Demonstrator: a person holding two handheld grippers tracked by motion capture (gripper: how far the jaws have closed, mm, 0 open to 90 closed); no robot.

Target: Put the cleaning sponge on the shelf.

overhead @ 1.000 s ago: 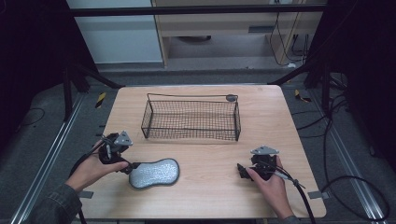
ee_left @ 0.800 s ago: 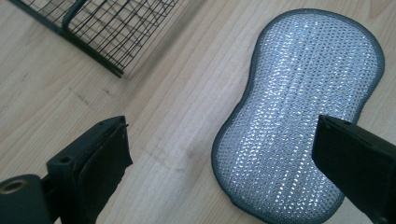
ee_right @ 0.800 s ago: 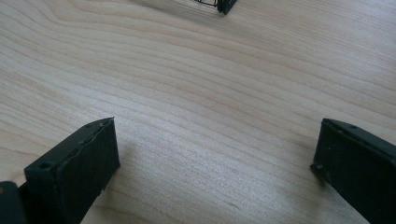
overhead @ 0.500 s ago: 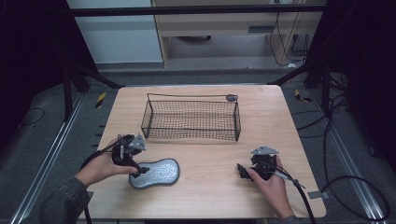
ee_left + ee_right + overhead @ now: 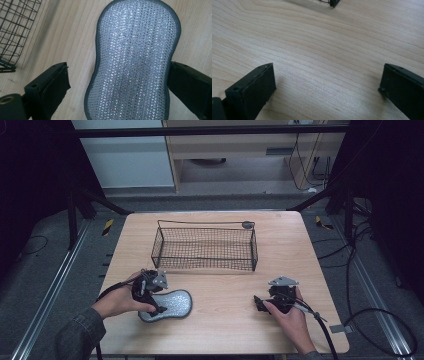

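Silver scouring pad (image 5: 166, 304), peanut-shaped with a dark grey edge, lies flat on the pale wooden table (image 5: 220, 330) near its front left corner. In the high view, the person's left hand (image 5: 120, 300) comes in from the bottom left in a dark sleeve and holds the left gripper (image 5: 157, 309) down over the pad's left end. In the left gripper view, the pad (image 5: 132, 62) runs up the middle of the frame between the two black jaws, which stand wide apart. The jaw on the right of that view looks to be touching the pad's edge, while the jaw on the left sits clear of it, with bare wood between.

Behind the pad, at the middle of the table, stands a black wire basket (image 5: 205, 249), long and rectangular; a corner of its mesh (image 5: 15, 32) shows at the upper left of the left gripper view.

Toward the front right of the table, well apart from the pad, the right hand (image 5: 290, 322) rests on the wood holding the right gripper (image 5: 259, 304), its cable trailing off to the right. In the right gripper view, its jaws are spread wide over bare table (image 5: 322, 50), holding nothing.
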